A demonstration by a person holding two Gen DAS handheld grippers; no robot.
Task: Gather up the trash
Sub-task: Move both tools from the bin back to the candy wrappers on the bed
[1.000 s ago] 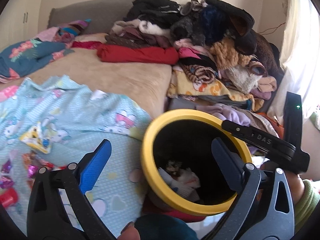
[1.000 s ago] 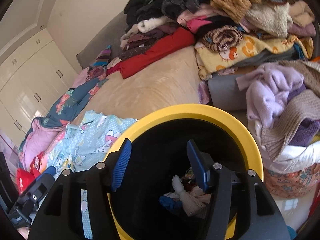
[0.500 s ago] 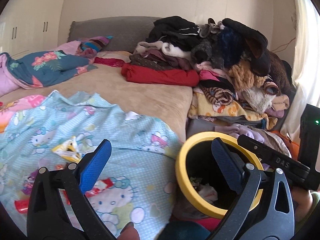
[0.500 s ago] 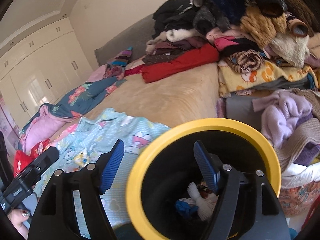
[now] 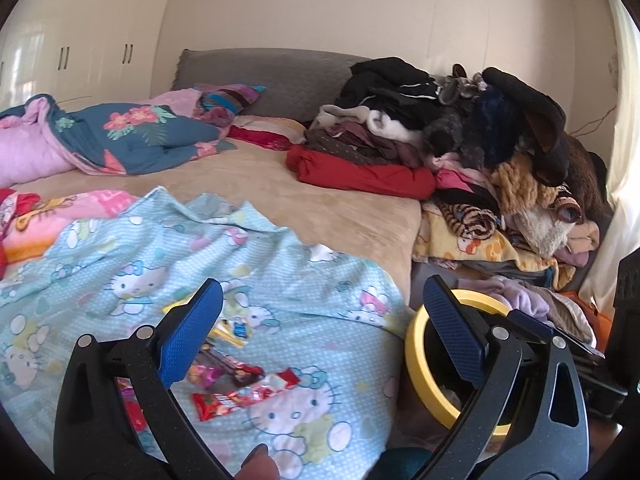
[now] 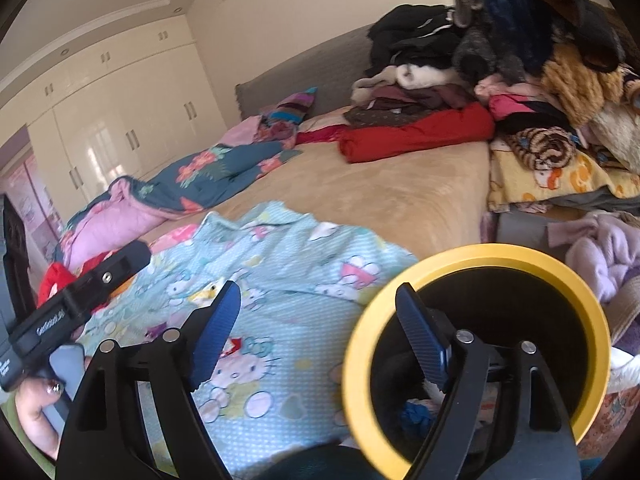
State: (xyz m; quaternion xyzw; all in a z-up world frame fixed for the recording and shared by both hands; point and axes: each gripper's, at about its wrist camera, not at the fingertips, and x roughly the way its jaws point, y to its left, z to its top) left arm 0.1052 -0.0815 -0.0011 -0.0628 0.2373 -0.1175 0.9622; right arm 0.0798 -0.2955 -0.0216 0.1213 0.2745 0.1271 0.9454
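With my left gripper (image 5: 320, 332) spread empty and my right gripper (image 6: 316, 328) opening on nothing, I'd pinch the light, crinkly, slippery candy wrappers (image 5: 244, 394) on the blue blanket (image 5: 280, 280) mid-body

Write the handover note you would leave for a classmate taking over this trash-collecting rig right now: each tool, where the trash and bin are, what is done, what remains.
Left tool: open, empty, pointed over the pale blue cartoon-cat blanket.
Right tool: empty, jaws opening, beside the black bin with the yellow rim.
Bin: off the bed's edge, at the right of both views.
Done: some crumpled scraps already lie in the bin.
Left: shiny red candy wrappers and a yellow wrapper lie on the blanket just ahead of the left tool; pick them up and drop them in the bin.
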